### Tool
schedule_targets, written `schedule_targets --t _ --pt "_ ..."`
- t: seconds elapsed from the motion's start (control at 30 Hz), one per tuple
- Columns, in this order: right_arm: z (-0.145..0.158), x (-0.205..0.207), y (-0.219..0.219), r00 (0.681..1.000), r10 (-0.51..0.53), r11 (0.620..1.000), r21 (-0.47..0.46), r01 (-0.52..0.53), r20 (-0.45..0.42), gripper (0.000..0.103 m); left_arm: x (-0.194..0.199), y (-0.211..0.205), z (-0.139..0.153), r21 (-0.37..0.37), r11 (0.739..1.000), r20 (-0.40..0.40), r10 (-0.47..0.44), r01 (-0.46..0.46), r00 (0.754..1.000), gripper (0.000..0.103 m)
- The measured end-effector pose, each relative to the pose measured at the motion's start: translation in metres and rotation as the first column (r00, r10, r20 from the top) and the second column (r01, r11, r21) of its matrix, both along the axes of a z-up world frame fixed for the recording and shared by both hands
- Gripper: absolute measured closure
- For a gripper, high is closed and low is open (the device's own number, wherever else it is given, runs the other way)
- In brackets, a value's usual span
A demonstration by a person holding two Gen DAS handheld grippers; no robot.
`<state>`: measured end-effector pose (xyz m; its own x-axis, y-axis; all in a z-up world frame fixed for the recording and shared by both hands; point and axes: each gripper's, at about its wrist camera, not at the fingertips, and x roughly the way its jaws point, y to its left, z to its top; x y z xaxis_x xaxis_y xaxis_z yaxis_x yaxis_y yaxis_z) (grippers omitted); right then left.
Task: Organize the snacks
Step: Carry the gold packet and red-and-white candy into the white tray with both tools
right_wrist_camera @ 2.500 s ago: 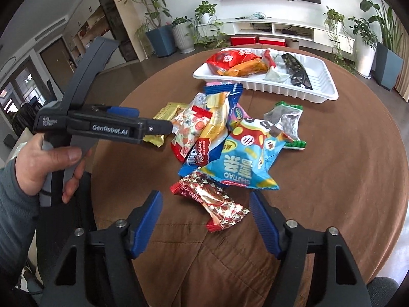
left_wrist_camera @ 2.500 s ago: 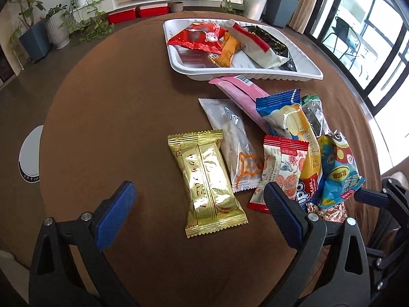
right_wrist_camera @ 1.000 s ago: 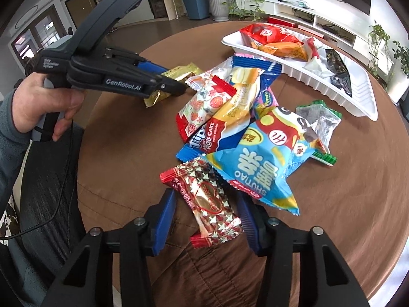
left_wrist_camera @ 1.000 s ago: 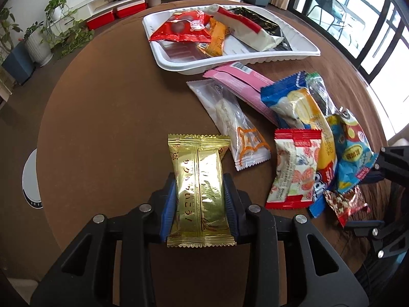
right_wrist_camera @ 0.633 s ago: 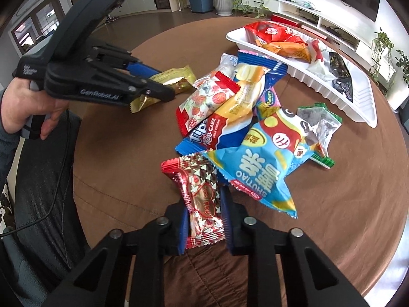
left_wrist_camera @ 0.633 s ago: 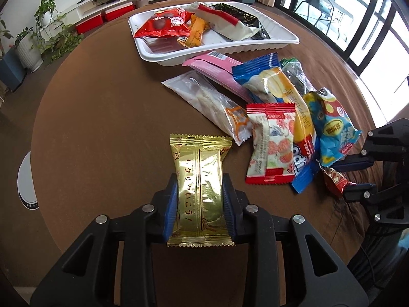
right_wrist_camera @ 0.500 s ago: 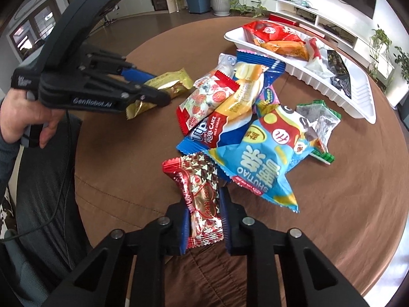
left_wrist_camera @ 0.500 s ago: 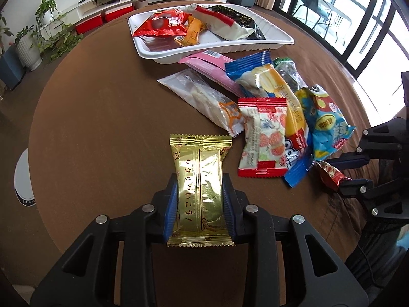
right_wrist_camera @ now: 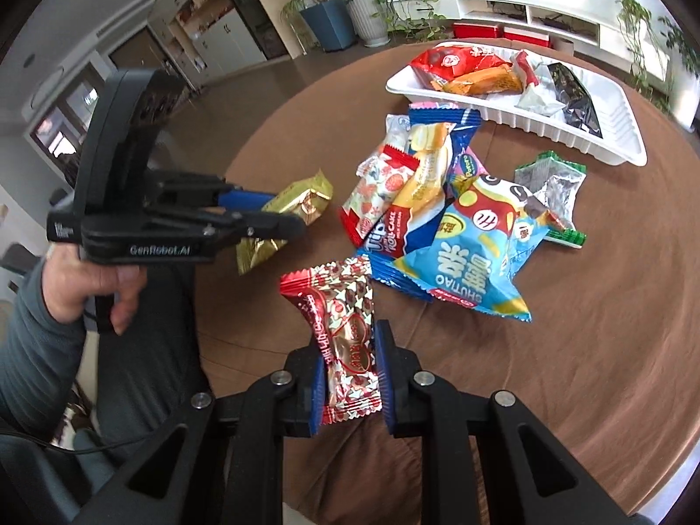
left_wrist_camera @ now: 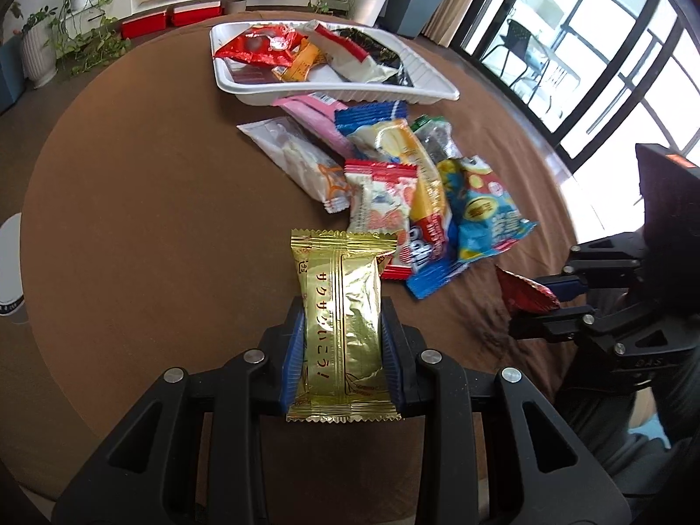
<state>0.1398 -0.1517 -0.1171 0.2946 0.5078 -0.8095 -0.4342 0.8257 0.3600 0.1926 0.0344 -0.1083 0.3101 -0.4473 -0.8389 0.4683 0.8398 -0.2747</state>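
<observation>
Both grippers are loaded, so the step in hand looks like the carry from the loose pile to the white tray [left_wrist_camera: 345, 95]. The left gripper [left_wrist_camera: 341, 358] is clamped on a gold packet [left_wrist_camera: 341, 319], its blue pads pressing the two long sides, and the packet sticks out forward above the brown round table [left_wrist_camera: 144, 218]. The right gripper [right_wrist_camera: 350, 385] is clamped on a red foil candy packet [right_wrist_camera: 345, 337] in the same way, held near the table's near edge.

The tray sits by the far edge of the table and already holds a red bag, an orange packet, a white one and a dark one. Between the grippers and the tray lies the remaining pile [right_wrist_camera: 442, 218] around the table's middle: a blue bag, a yellow cake roll, a strawberry-print packet, a green-edged clear one, a pink one and a clear one.

The next move likely calls for lifting both packets clear over the pile, reaching the tray, and opening over a free patch, probably the ribbed right end.
</observation>
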Motion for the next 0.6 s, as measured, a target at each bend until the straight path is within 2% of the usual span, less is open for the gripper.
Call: schedule_targets --t 0.2,0.37,0.6 --pt "0.01 0.009 -0.029 0.997 -0.079 0.992 0.095 0.08 -0.013 0.081 0.007 0.004 0.027 -0.117 0.993 0.019 0.017 -0.015 1.0 0.074" --pt "0.023 0.026 -0.066 0.983 -0.185 0.973 0.141 0.184 -0.001 0.081 0.037 0.003 0.051 -0.15 0.989 0.057 0.02 -0.011 0.998 0.074" --pt "0.054 0.067 -0.132 0.923 -0.379 0.92 0.134 0.368 0.064 0.081 0.102 -0.006 0.092 -0.174 0.985 0.125 0.043 -0.021 0.991 0.074"
